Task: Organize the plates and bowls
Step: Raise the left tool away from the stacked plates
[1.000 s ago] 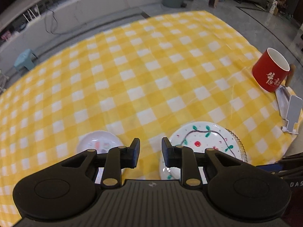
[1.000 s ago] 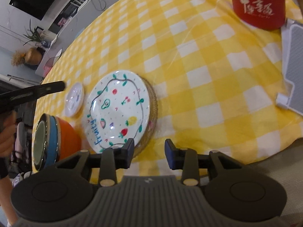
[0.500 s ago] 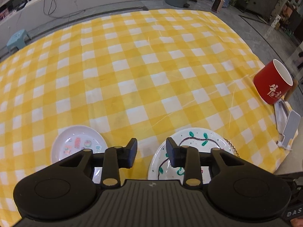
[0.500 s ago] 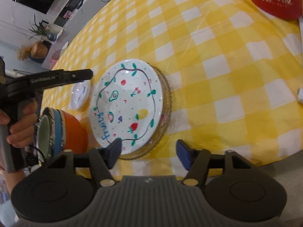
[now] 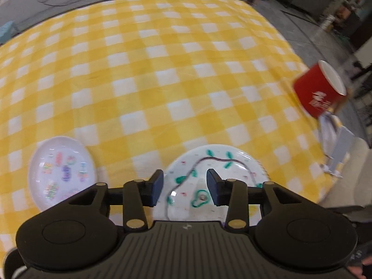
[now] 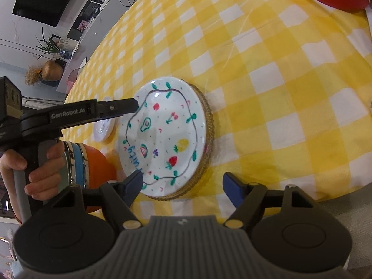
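— White round plate with hand-drawn fruit (image 6: 167, 134) is lying on a gold beaded-rim plate (image 6: 205, 153) near the edge of the table's yellow-and-white checked cloth (image 6: 255, 74). Any writing?

— Blue letters are reading "Fruity" on it, partly hidden. "GenRobot.AI" is showing on the left tool (image 6: 133, 104), whose jaws have just been opening, half-spread over the plate's far rim, gripping nothing.

— And the right tool (image 6: 182, 181)?

— Its jaws are standing wide over the near rim, empty. White characters on the red mug (image 5: 319, 90) aren't legible to me.
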Motion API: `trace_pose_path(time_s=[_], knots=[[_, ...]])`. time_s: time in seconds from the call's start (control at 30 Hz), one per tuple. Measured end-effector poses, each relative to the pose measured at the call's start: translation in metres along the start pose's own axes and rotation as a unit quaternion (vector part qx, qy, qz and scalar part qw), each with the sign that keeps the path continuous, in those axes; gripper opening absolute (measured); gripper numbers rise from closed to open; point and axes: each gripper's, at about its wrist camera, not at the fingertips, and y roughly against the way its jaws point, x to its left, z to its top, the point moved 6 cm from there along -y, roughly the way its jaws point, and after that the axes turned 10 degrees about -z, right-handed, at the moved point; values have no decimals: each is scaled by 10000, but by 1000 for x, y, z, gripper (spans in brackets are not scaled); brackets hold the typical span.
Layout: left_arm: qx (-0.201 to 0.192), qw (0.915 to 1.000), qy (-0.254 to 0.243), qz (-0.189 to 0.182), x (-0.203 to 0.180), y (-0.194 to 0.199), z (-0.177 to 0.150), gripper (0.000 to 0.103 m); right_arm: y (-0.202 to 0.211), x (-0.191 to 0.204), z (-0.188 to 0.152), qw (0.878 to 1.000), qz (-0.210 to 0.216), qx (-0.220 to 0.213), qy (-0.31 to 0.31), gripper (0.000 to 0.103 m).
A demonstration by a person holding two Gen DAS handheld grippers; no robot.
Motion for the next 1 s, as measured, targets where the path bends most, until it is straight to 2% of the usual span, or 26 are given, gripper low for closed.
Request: trace_pose_path(time_s=[0.1, 0.27, 0.37, 0.47, 0.6, 0.7, 0.8, 1.0], knots=[[142, 9993, 93, -346, -8, -6, -3, 46, 0, 0, 1, 10000, -23, -13, 14, 75], [82, 9999, -115, -30, -12, -6, -6, 46, 0, 0, 0, 10000, -27, -28, 39, 75], [-174, 9998, -126, -20, -9, 9, 0, 48, 0, 0, 0, 10000, -27, -27, 34, 75], [-377, 9988, 5, 304, 4, 17, 7, 49, 0, 0, 0, 10000, -32, -28, 50, 75], [-220, 9988, 256, 348, 20, 11, 7, 49, 0, 1, -1, 9999, -46, -30, 89, 76], [-93, 9990, 241, 364, 20, 3, 6, 49, 0, 1, -1, 9999, -53, -31, 95, 76], [62, 9991, 356, 202, 17, -5, 1, 49, 0, 2, 0, 9999, -51, -33, 123, 76], [58, 9993, 233, 289, 9, -9, -2, 50, -1, 4, -1, 9998, -64, -44, 166, 78]])
